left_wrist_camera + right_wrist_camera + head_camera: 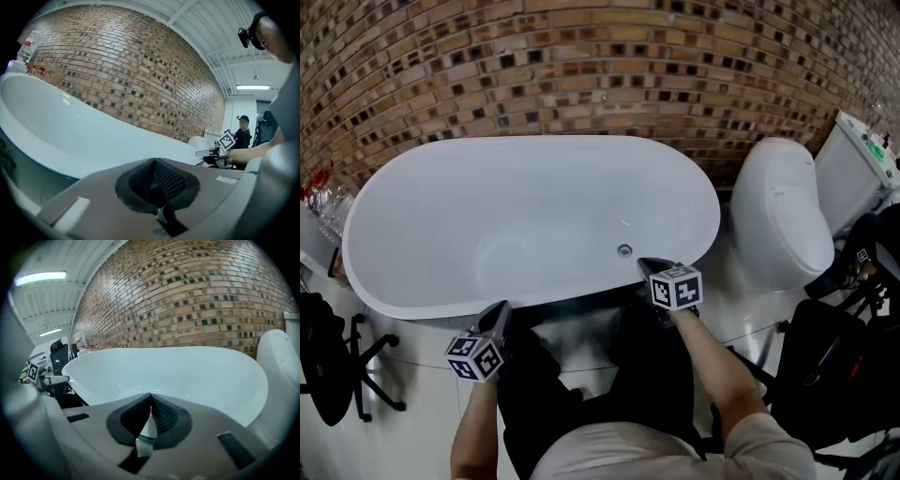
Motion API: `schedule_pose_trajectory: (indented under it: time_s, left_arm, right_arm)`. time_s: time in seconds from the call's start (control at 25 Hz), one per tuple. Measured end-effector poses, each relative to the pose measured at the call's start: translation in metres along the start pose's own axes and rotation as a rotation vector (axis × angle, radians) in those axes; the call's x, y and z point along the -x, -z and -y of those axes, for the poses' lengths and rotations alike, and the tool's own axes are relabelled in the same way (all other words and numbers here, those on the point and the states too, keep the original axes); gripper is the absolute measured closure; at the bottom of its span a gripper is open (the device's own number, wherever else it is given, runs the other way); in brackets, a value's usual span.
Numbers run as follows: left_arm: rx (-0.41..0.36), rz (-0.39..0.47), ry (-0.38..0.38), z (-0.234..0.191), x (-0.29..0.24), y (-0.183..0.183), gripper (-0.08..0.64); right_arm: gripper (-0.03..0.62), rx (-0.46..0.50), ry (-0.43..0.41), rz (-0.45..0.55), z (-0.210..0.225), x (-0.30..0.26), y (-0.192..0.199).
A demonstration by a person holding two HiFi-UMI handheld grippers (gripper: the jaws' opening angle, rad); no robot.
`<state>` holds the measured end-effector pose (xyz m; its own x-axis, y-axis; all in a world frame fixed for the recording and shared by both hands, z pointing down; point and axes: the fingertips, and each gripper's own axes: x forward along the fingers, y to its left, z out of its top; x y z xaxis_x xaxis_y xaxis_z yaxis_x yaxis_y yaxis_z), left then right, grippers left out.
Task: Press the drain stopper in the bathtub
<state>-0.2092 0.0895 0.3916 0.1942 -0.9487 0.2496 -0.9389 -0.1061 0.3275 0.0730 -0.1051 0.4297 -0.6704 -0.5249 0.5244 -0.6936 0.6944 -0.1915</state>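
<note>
The white oval bathtub (412, 187) fills the middle of the head view. Its small round metal drain stopper (624, 250) sits on the tub floor near the front right wall. My right gripper (645, 263) is shut and empty, its tip over the tub's front rim, just right of and nearer than the stopper. My left gripper (501, 308) is also shut and empty, held outside the tub below the front rim. In the right gripper view the closed jaws point across the tub (187, 376); the stopper is hidden there. The left gripper view looks along the tub's outer wall (51, 131).
A white toilet (783, 220) with its tank (855, 169) stands right of the tub. A brick wall (581, 66) runs behind. A black office chair (328, 370) is at the left, dark bags (834, 375) at the right. Another person (243, 133) stands far off.
</note>
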Motion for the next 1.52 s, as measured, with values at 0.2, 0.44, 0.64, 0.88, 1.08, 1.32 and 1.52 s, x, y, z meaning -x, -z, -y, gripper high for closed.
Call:
schedule_pose_trajectory:
  time_s: [0.2, 0.44, 0.64, 0.88, 1.08, 1.32, 1.52]
  left_arm:
    - [-0.066, 0.006, 0.061, 0.023, -0.011, -0.019, 0.554]
    - [-0.149, 0.005, 0.106, 0.052, -0.014, -0.057, 0.554]
    - [-0.19, 0.034, 0.133, 0.073, -0.014, -0.094, 0.554]
    - [-0.224, 0.057, 0.171, 0.095, -0.023, -0.12, 0.554]
    - [-0.245, 0.059, 0.192, 0.105, -0.033, -0.13, 0.554]
    - [-0.282, 0.054, 0.204, 0.11, -0.046, -0.142, 0.554]
    - [-0.352, 0.036, 0.208, 0.114, -0.06, -0.16, 0.554]
  right_arm:
    - [0.577, -0.007, 0.034, -0.02, 0.006, 0.01, -0.001]
    - [0.578, 0.067, -0.015, -0.017, -0.011, 0.023, -0.028]
    - [0.577, 0.159, -0.02, -0.014, -0.019, 0.03, -0.062]
    - [0.578, 0.238, -0.026, -0.004, -0.029, 0.028, -0.099]
    - [0.578, 0.285, -0.017, 0.003, -0.033, 0.025, -0.122]
    - [0.578, 0.301, -0.012, 0.009, -0.031, 0.018, -0.142]
    - [0.577, 0.314, -0.013, -0.003, -0.026, 0.005, -0.152]
